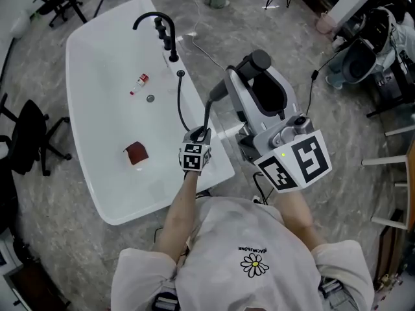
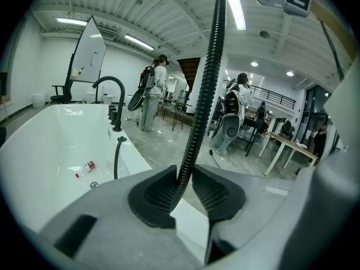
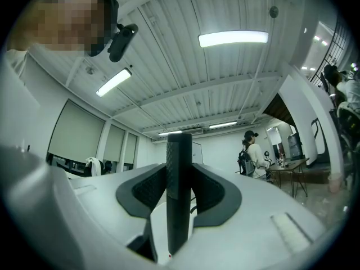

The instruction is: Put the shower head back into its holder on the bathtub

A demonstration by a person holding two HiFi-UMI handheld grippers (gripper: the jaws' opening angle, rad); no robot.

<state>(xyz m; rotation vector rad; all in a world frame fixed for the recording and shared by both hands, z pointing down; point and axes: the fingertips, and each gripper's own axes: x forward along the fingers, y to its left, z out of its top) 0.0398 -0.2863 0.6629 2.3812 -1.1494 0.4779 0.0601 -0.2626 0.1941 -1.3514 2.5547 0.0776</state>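
The right gripper (image 3: 179, 191) is clamped on the black stick-shaped shower head (image 3: 179, 151), both pads pressing its textured handle. In the head view it sits just right of centre, off the white bathtub (image 1: 84, 57) and over the floor. The ribbed black hose (image 2: 205, 94) runs from the tub's right rim into the left gripper (image 2: 185, 187), whose jaws stand partly closed and appear to pinch it. A black faucet (image 1: 155, 21) stands at the tub's top end. Which rim fitting is the holder is unclear. A small bottle (image 1: 140, 81) lies inside the tub.
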